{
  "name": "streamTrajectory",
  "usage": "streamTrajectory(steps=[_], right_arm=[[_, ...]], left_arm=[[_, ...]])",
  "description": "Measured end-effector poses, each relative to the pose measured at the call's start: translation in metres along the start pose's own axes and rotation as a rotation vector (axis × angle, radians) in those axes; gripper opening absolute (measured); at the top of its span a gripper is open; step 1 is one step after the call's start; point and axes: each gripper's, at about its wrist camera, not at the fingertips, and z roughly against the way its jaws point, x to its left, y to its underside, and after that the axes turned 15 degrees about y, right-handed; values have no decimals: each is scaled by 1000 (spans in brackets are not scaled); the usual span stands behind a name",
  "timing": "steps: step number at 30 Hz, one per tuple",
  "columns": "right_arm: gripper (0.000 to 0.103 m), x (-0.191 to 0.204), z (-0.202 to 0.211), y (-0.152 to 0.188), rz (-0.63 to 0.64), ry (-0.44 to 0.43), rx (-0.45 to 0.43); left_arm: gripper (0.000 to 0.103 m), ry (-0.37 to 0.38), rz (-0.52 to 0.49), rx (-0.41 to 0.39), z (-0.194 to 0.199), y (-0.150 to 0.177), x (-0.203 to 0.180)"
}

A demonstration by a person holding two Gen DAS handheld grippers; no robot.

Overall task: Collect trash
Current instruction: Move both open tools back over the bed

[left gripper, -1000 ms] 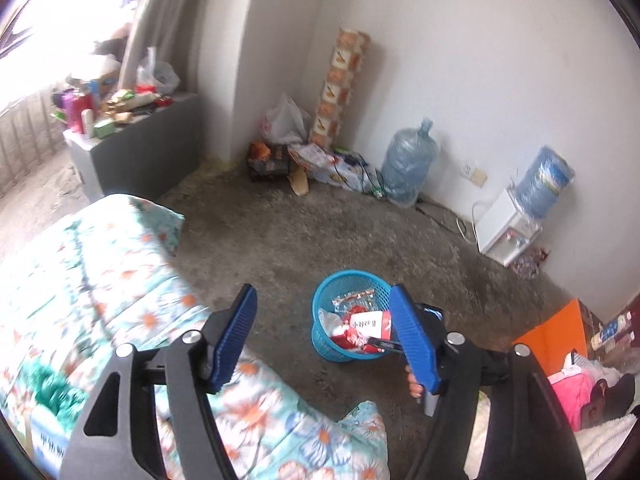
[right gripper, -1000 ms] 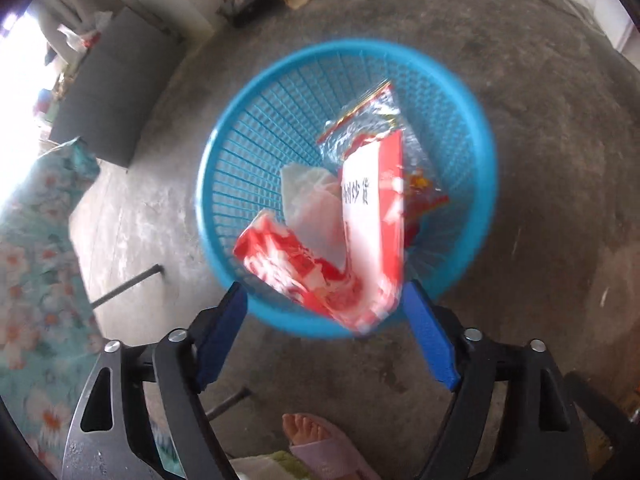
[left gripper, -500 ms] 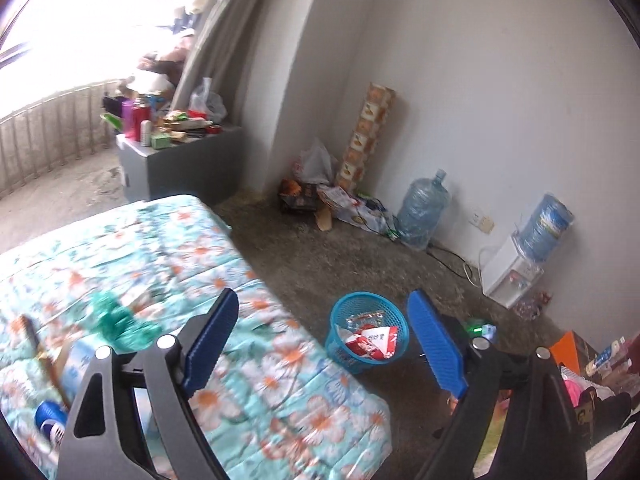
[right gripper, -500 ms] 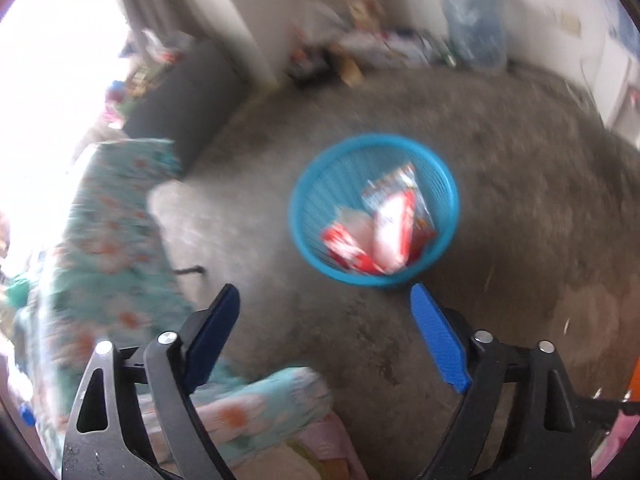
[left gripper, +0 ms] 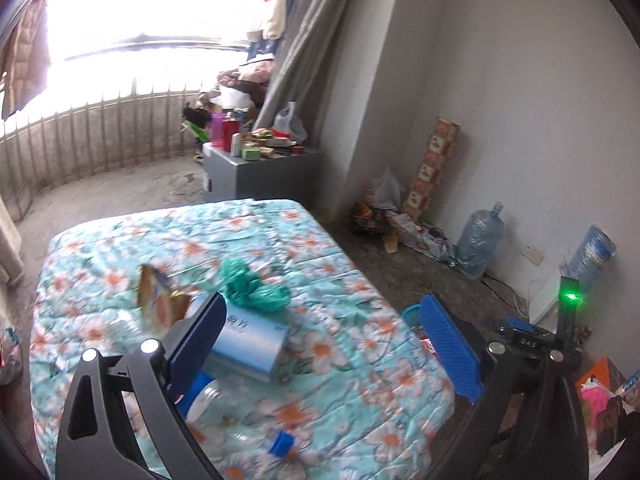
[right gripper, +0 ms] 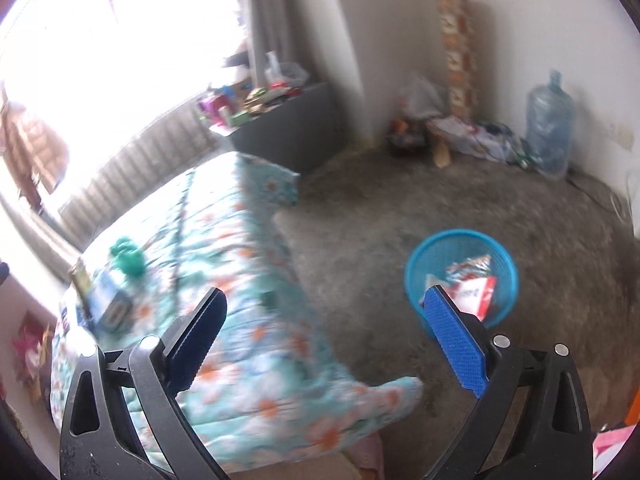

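Note:
My left gripper (left gripper: 324, 344) is open and empty above the bed with the floral blanket (left gripper: 320, 248). Trash lies on the bed: a green plastic bag (left gripper: 256, 288), a light blue carton (left gripper: 250, 340), a clear plastic bottle (left gripper: 224, 400), a blue cap (left gripper: 281, 446) and an orange snack wrapper (left gripper: 158, 304). My right gripper (right gripper: 320, 340) is open and empty, over the bed's edge. The blue basket (right gripper: 420, 260) stands on the floor with red and white wrappers (right gripper: 476, 284) inside. The green bag (right gripper: 128, 260) and the carton (right gripper: 110, 304) also show in the right wrist view.
A grey cabinet (left gripper: 264, 172) with clutter stands by the curtain. Water jugs (left gripper: 480, 240), a tall printed box (left gripper: 436, 160) and bags line the wall. The concrete floor (right gripper: 400, 200) lies between bed and wall. My right gripper's body (left gripper: 536, 340) shows a green light.
The red and white wrapper left my right gripper and dropped into the basket. Both grippers pulled back from the basket and swung left toward the bed.

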Motion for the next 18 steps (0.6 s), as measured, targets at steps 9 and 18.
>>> streamTrajectory(steps=[9, 18], right_arm=[[95, 81, 28, 16, 228, 22, -69], [95, 120, 45, 22, 342, -6, -165]], left_arm=[[97, -89, 105, -29, 40, 30, 47], [97, -216, 153, -51, 72, 60, 79]])
